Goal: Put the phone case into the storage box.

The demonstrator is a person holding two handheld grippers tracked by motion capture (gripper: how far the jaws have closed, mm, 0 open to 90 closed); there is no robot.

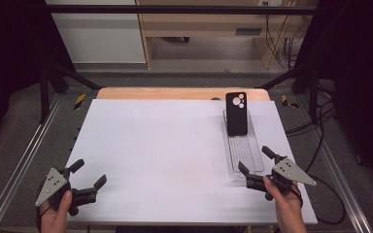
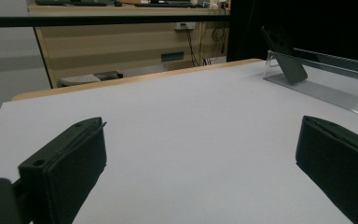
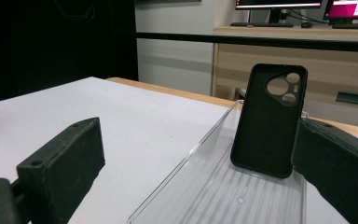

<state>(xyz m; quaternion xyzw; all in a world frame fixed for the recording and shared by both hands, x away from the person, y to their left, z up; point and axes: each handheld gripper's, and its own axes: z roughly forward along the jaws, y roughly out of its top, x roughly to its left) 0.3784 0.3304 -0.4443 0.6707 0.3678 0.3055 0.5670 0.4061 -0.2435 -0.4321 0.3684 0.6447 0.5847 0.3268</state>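
Note:
A black phone case point(image 1: 236, 113) with round camera cut-outs leans upright at the far end of a clear ribbed plastic tray point(image 1: 243, 153) on the right of the white table. My right gripper point(image 1: 256, 160) is open at the tray's near end, its jaws astride it; in the right gripper view the phone case point(image 3: 266, 121) stands ahead on the tray point(image 3: 200, 186) between the jaws. My left gripper point(image 1: 89, 174) is open over the table's near left corner, nothing between its jaws. From the left gripper view, the case point(image 2: 285, 53) and tray point(image 2: 328, 91) sit far right.
The white table top point(image 1: 160, 145) lies on a wooden board whose far edge point(image 1: 175, 92) shows behind it. Metal rails point(image 1: 24, 155) run along both sides. Wooden furniture point(image 1: 199, 24) and cables point(image 1: 320, 126) lie beyond and right of the table.

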